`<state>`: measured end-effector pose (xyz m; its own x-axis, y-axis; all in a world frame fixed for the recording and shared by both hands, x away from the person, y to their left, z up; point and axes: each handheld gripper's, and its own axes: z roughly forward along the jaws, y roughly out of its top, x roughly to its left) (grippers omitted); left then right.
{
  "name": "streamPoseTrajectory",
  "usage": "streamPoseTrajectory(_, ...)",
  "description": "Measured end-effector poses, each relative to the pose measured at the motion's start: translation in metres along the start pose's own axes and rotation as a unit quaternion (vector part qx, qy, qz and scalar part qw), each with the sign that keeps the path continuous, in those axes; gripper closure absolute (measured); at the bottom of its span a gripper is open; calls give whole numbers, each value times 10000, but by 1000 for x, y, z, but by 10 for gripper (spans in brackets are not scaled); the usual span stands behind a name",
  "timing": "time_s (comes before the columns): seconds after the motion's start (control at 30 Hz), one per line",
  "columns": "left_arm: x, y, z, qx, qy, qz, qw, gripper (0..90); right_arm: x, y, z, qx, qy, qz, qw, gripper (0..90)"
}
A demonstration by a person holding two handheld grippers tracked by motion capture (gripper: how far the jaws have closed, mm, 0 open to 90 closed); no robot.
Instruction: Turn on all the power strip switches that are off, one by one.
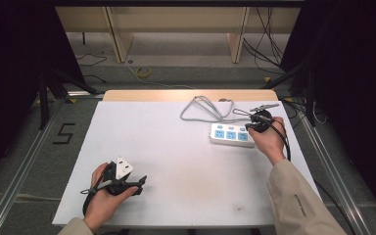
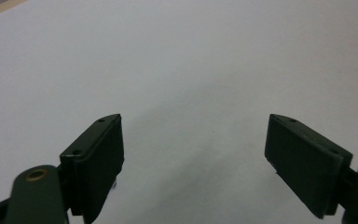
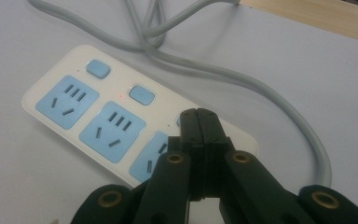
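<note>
A white power strip (image 1: 230,134) with three blue sockets lies at the right of the white table (image 1: 176,147). Its grey cable (image 1: 205,110) loops behind it. In the right gripper view, the power strip (image 3: 98,116) has a blue switch above each socket, and a small red light (image 3: 121,96) glows by the middle one. My right gripper (image 3: 199,112) is shut with nothing between its jaws. Its tips sit over the third switch at the strip's right end, hiding it. My left gripper (image 1: 141,185) rests near the front left, and its jaws (image 2: 193,119) stand open over bare table.
The grey cable (image 3: 242,79) curves around the strip's right end toward the table's wooden far edge (image 1: 186,95). Beyond the table are floor cables and wooden frame legs. A black "5" (image 1: 64,133) is marked on the floor at the left.
</note>
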<state>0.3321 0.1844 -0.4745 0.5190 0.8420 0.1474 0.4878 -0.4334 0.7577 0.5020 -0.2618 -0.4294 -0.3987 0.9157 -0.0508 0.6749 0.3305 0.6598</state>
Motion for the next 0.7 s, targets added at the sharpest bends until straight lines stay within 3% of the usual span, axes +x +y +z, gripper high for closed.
streamPoseTrajectory(0.7,1,0,0,-24,2,-17,10000,196,0,10,22,139,-8,10,9999,900)
